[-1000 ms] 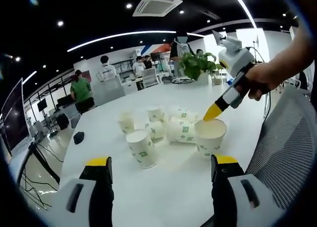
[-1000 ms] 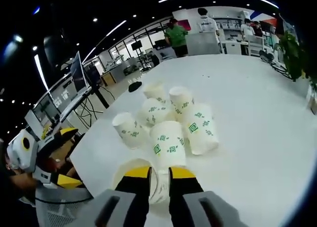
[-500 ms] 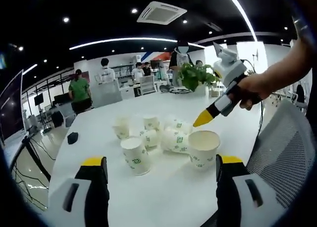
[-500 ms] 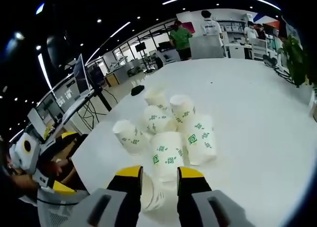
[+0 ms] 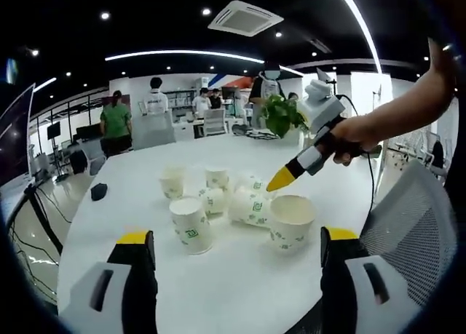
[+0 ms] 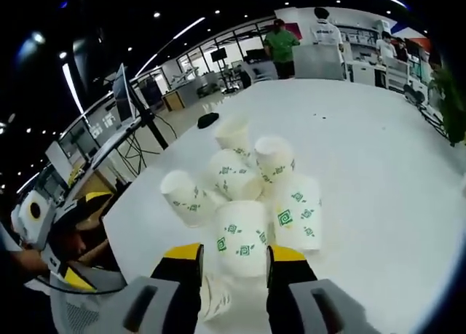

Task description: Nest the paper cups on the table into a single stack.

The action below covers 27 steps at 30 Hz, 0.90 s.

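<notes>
The upright paper cup stood mouth-up at the near edge of the white table, closest of the cluster to both tools. In the right gripper view that cup sat low between the right gripper jaws, which were apart with gaps on both sides of its rim; nothing was gripped. In the left gripper view the right gripper tip hovered just above and behind the cup's rim. Judgement: the right hand was nearer; the cup's long axis ran vertically, so a straight drop over the rim should serve.

Just beyond lay two cups on their sides, axes roughly along the table, touching each other. An inverted cup stood to the left, apart from the upright one. More cups stood behind.

The left gripper was held back off the cups, jaws wide apart and empty.

Cups bore a green square logo; no lettering was legible.
</notes>
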Available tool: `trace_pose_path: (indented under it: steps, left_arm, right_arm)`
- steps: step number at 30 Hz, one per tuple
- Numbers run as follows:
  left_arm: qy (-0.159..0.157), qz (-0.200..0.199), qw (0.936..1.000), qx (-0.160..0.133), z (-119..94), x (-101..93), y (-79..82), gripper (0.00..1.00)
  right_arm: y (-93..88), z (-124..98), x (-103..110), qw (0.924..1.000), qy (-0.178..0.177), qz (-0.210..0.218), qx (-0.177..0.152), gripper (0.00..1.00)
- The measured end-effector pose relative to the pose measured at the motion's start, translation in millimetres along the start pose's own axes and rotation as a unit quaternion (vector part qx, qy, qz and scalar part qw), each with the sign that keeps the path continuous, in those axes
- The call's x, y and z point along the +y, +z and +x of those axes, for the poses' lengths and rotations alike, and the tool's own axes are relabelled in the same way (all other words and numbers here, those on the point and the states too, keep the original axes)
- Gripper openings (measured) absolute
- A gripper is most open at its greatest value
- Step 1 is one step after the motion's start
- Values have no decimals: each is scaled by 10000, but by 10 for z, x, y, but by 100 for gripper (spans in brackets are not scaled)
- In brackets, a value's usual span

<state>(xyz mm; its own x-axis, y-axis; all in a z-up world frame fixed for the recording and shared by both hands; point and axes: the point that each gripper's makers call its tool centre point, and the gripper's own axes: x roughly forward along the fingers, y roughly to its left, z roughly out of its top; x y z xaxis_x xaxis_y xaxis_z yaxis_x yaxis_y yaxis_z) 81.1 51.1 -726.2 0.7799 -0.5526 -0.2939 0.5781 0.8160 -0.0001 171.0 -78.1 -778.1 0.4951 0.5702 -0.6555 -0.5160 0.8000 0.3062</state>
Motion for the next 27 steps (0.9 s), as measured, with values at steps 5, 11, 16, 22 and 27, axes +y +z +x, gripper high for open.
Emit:
trace_pose_path:
  steps: [5,11,16,22,27]
  left_arm:
    - [-3,-6,10000,10,4,2,-7,95]
    - [-23,10,10000,41,10,-6,-17,95]
    - [-40,25,10000,81,14,-13,-28,95]
    - [-40,50,9999,115,14,-11,-44,94]
    - [-53,62,9999,147,16,-16,-55,93]
  right_arm:
    - [-11,32,11,9999,6,-85,100,33]
    - [-12,123,-29,9991,-38,-331,274,33]
    - [-20,190,-47,9982,-27,-433,416,34]
    - [-29,294,-27,9973,23,-487,553,34]
    - [10,367,-13,9961,40,-631,615,34]
